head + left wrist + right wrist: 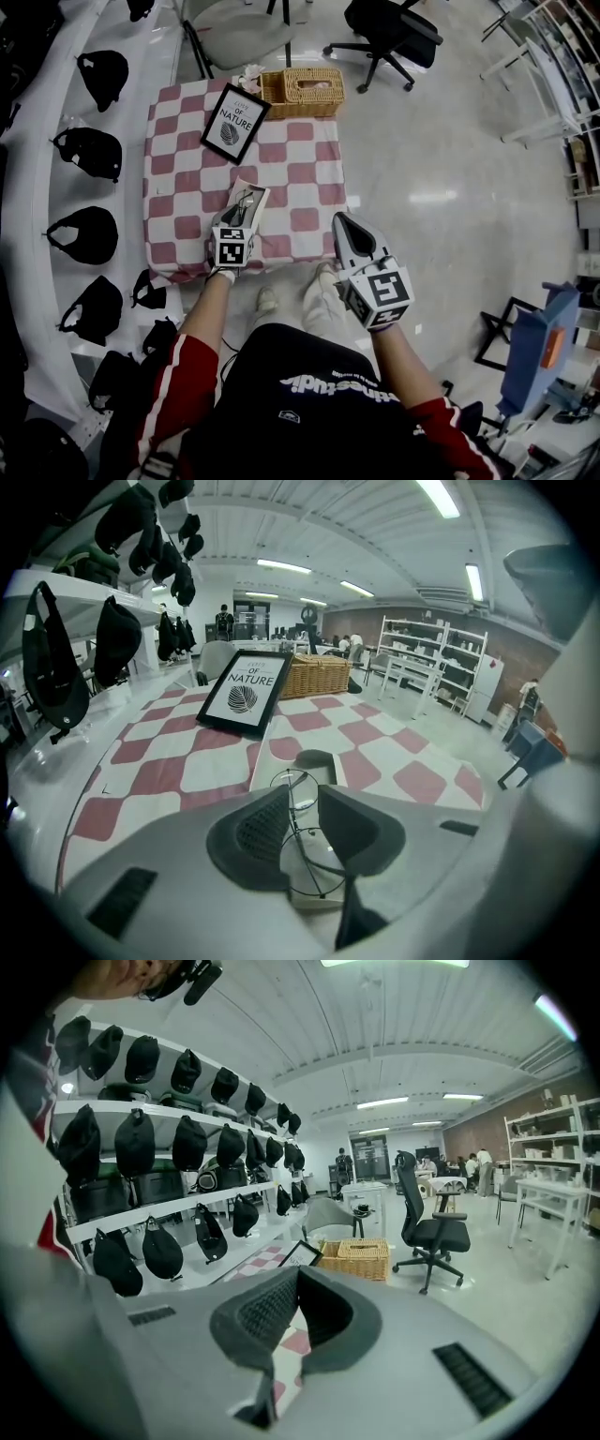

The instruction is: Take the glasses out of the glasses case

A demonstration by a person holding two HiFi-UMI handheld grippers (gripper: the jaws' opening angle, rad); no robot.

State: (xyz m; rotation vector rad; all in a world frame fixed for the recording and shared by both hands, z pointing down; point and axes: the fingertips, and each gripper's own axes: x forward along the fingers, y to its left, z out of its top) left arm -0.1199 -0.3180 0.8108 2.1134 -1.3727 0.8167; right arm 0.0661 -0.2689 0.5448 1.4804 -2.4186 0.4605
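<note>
A white glasses case (255, 194) lies open near the front of the checkered table (300, 169). In the left gripper view the case (267, 761) sits just past the jaws. Thin wire-framed glasses (309, 860) hang over the case, their frame running up between the two jaw pads. My left gripper (242, 212) (305, 794) is shut on the glasses. My right gripper (343, 223) (297, 1283) floats off the table's front right corner, above the floor. It is shut, with nothing between its jaws.
A framed "of nature" picture (234, 122) (248, 694) and a wicker basket (302, 92) (314, 675) stand at the table's far end. White shelves with black caps (89, 155) run along the left. An office chair (389, 33) stands beyond on the glossy floor.
</note>
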